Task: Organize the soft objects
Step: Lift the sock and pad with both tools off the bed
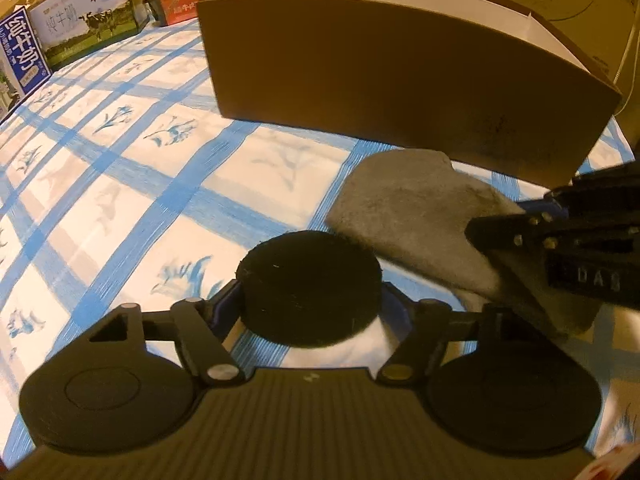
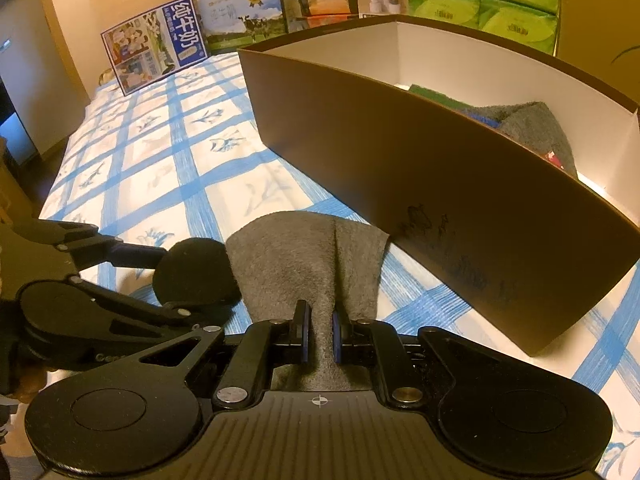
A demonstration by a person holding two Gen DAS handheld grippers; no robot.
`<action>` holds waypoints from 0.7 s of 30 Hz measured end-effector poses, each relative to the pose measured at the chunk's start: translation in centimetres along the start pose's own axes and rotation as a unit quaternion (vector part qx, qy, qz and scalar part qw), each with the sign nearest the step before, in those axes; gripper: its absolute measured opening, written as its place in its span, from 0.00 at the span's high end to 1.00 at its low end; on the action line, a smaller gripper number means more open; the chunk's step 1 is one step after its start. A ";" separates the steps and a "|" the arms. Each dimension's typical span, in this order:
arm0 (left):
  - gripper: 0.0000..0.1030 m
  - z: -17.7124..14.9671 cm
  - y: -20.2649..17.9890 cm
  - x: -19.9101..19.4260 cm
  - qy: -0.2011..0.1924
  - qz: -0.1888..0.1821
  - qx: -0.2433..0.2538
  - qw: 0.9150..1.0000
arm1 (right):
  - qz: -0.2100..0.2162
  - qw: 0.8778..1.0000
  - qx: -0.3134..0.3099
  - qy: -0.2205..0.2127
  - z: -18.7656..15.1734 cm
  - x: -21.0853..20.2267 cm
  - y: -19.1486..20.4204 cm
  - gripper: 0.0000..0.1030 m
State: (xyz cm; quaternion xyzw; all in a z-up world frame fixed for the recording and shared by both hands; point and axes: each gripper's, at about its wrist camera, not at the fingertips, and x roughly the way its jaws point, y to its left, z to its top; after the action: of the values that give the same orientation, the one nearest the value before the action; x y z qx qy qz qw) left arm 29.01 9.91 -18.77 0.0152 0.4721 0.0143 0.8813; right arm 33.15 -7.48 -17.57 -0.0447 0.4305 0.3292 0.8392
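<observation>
Two grippers share the near edge of the blue-checked bedspread (image 2: 168,168), in front of the brown box (image 2: 400,184). Right gripper (image 2: 318,336): jaws narrow, pinched on a fold of the grey cloth (image 2: 304,252), which fans out from the pads toward the far side and ends just short of the box's near wall. The cloth's long axis runs near-to-far, roughly along the gripper's pointing line. Left gripper (image 1: 310,312): jaws wide, with a black round puck-like object (image 1: 308,284) between the fingers; whether the pads actually press on it cannot be told. In the right wrist view that puck sits just left of the cloth, touching or nearly touching its edge. Box interior already holds another grey cloth (image 2: 536,132) and something green at the far side. Judgement: the box lies straight ahead and to the right of the cloth, and the right hand is nearer and already has the grip, so the coming move is a lift over the near wall, high enough that the trailing far end clears the rim.
</observation>
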 end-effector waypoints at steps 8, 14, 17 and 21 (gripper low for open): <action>0.33 -2.4 2.8 -2.6 0.020 0.003 -0.050 0.999 | 0.013 1.000 -0.012 -0.005 0.0 -0.6 -0.1 0.89; 0.27 -1.8 2.7 -1.9 0.020 0.012 -0.049 0.999 | 0.024 0.999 -0.022 0.003 0.2 -0.3 0.0 0.68; 0.24 -1.5 2.6 -1.4 0.022 0.018 -0.048 0.998 | 0.025 0.999 -0.030 0.007 0.2 0.0 0.3 0.60; 0.23 -1.3 3.0 -1.1 0.025 0.016 -0.056 0.998 | 0.022 0.999 -0.037 0.012 0.0 0.6 0.7 0.60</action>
State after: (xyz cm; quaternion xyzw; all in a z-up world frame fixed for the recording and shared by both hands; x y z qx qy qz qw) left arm 27.25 12.90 -18.47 -0.0264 0.4919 0.0554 0.8685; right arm 32.97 -6.61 -17.91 -0.0705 0.4290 0.3626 0.8243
